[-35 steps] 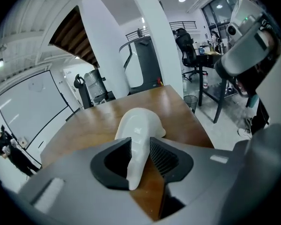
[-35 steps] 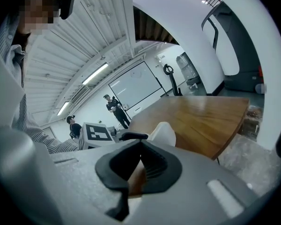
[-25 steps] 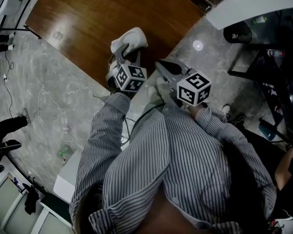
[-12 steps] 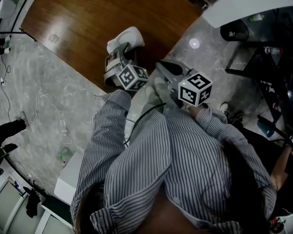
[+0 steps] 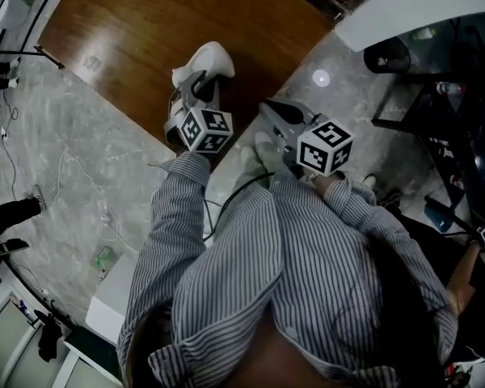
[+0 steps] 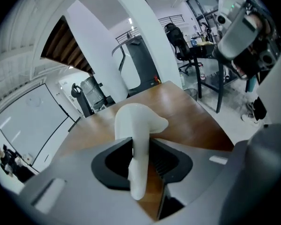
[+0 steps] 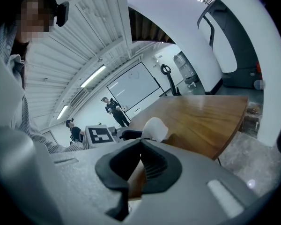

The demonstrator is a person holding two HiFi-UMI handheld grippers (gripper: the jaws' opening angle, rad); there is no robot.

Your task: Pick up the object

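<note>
Grey floor (image 5: 56,152) lies left of the wood table (image 5: 145,23). The left gripper (image 5: 198,87) is closing on the white object (image 5: 204,59) by the table's near edge. Just right, the right gripper (image 5: 268,110) is pinched together, holding nothing. A chair (image 5: 392,55) stands far right.

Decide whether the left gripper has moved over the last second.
Yes, slightly: the left gripper has shifted left, away from the floor's bright spot. Its jaws are closing on the white object between them.

Dim overhead view, fisheye edges warped
</note>
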